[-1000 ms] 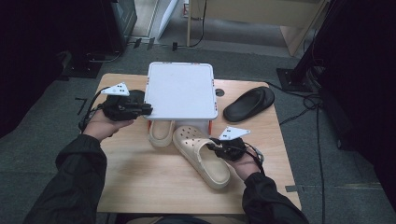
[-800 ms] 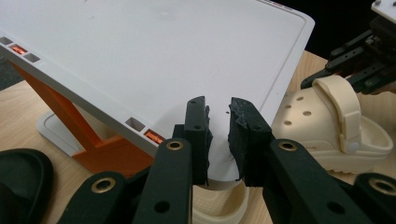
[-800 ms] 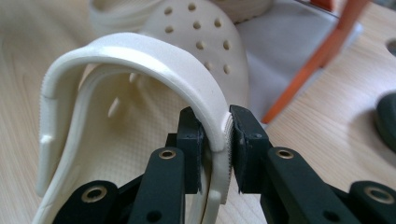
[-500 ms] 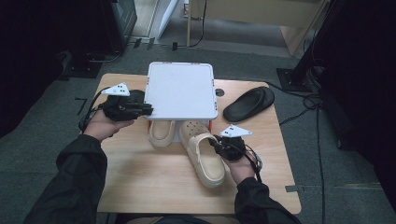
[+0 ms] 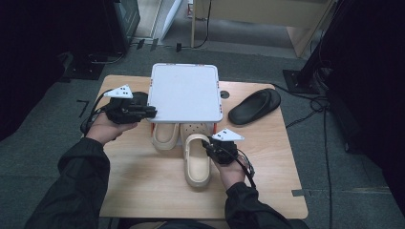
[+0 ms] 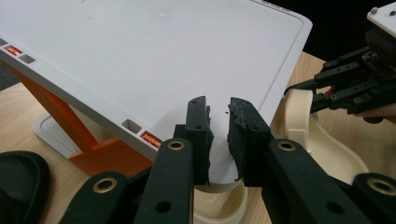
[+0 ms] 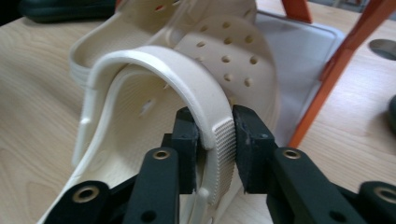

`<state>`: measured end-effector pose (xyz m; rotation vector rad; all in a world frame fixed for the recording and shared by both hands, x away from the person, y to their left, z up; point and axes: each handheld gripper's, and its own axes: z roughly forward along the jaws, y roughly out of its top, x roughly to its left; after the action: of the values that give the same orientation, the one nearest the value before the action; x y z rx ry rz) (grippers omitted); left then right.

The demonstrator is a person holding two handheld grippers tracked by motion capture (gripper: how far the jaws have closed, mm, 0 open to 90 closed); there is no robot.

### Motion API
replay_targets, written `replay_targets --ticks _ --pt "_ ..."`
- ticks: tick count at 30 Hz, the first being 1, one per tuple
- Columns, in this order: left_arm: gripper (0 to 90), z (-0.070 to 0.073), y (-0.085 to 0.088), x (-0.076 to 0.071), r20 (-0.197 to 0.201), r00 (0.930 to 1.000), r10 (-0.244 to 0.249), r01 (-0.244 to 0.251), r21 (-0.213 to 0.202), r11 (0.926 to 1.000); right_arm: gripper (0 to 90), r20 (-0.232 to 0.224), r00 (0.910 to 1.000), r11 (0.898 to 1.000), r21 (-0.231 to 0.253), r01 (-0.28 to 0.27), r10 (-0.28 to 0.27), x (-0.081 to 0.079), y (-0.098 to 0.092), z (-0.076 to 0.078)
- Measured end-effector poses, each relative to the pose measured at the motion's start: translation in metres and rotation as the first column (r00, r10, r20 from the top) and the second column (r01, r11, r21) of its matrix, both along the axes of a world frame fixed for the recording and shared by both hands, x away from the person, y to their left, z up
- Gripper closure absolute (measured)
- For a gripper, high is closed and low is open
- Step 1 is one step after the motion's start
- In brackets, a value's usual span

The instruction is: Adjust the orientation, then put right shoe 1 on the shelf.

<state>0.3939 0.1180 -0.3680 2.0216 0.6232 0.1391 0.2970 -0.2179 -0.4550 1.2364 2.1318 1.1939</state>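
right gripper (image 7: 215,140) clamped the cream clog (image 5: 197,160) strap, jaws just opening slightly; left gripper (image 6: 218,135) pinched the white shelf (image 5: 185,93) edge.

One camera looks down from high up; two ride close on the tools. All see the cream rubber clog (image 5: 197,160) (image 6: 322,149) (image 7: 154,121).

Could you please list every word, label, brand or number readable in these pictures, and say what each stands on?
There is no readable text.
The white lid of the orange rack: small grey and orange rectangular marks along its edge, no lettering.
The grey plates on the grippers: dark dots, no characters.
The cream clog and black shoe: no brand legible.
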Motion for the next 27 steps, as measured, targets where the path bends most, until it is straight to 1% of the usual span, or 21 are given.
replay_targets --ticks 2,3,4,5,6,8,10,11,12,13,15,18,20,21,22,24,27 --pt "78.1 0.000 0.000 0.000 0.001 1.0000 0.000 0.000 0.001 1.0000 68.1 -0.006 1.0000 1.000 0.013 -0.002 0.002 -0.001 0.000 0.000" --pt "78.1 0.000 0.000 0.000 0.002 1.0000 0.000 0.000 0.003 1.0000 62.4 -0.011 0.9998 0.999 0.041 -0.014 0.014 0.000 -0.001 -0.001" --pt "78.1 0.000 0.000 0.000 0.003 1.0000 0.000 0.000 0.003 1.0000 60.6 -0.027 0.9993 0.998 0.061 -0.023 0.025 0.000 -0.003 -0.001" --pt "78.1 0.000 0.000 0.000 0.002 1.0000 0.000 0.000 0.003 1.0000 59.3 -0.036 0.9990 0.998 0.062 -0.026 0.028 0.000 -0.003 -0.001" --pt "78.1 0.000 0.000 0.000 0.003 1.0000 0.001 -0.001 0.002 1.0000 56.9 -0.039 0.9982 0.997 0.059 -0.043 0.045 0.000 -0.005 -0.002" --pt "78.1 0.000 0.000 0.000 0.003 1.0000 0.001 -0.001 0.002 1.0000 53.7 -0.047 0.9966 0.997 0.031 -0.065 0.067 -0.001 -0.006 -0.003" --pt "78.2 0.000 0.000 0.000 0.002 1.0000 0.001 -0.001 0.002 1.0000 50.4 -0.058 0.9941 0.996 0.021 -0.090 0.091 -0.003 -0.009 -0.003" --pt "78.2 0.000 0.000 0.000 0.002 1.0000 0.001 -0.001 0.003 1.0000 50.4 -0.060 0.9926 0.994 0.020 -0.105 0.106 -0.005 -0.011 -0.003" --pt "78.2 0.000 0.000 0.000 0.001 1.0000 0.001 -0.001 0.003 1.0000 50.4 -0.065 0.9907 0.993 0.029 -0.118 0.120 -0.007 -0.012 -0.002" --pt "78.2 0.000 0.000 0.000 0.001 1.0000 0.002 -0.002 0.003 1.0000 50.5 -0.058 0.9911 0.993 0.027 -0.119 0.120 -0.009 -0.015 -0.001" --pt "78.1 0.000 0.000 0.000 0.001 1.0000 0.002 -0.002 0.002 1.0000 51.9 -0.048 0.9889 0.989 0.046 -0.138 0.141 -0.014 -0.020 0.002" --pt "78.2 0.000 0.000 0.000 0.001 1.0000 0.003 -0.003 0.003 1.0000 54.1 -0.048 0.9855 0.986 0.054 -0.160 0.163 -0.024 -0.027 0.006" --pt "78.1 0.000 0.000 -0.001 0.001 1.0000 0.004 -0.004 0.003 1.0000 55.1 -0.042 0.9837 0.983 0.058 -0.172 0.175 -0.031 -0.032 0.008" --pt "78.1 0.000 0.000 -0.001 0.001 1.0000 0.004 -0.004 0.002 1.0000 56.7 -0.031 0.9816 0.980 0.064 -0.186 0.188 -0.036 -0.035 0.009" --pt "78.2 0.000 0.000 -0.001 0.001 1.0000 0.005 -0.005 0.003 1.0000 57.2 -0.032 0.9808 0.979 0.071 -0.190 0.192 -0.038 -0.036 0.009" --pt "78.1 0.000 -0.001 -0.001 0.002 1.0000 0.004 -0.004 0.003 1.0000 61.8 -0.021 0.9750 0.973 0.069 -0.219 0.221 -0.045 -0.037 0.011" --pt "78.2 0.000 0.000 0.000 0.002 1.0000 0.003 -0.003 0.002 1.0000 68.0 -0.007 0.9636 0.962 0.064 -0.266 0.267 -0.055 -0.036 0.012"
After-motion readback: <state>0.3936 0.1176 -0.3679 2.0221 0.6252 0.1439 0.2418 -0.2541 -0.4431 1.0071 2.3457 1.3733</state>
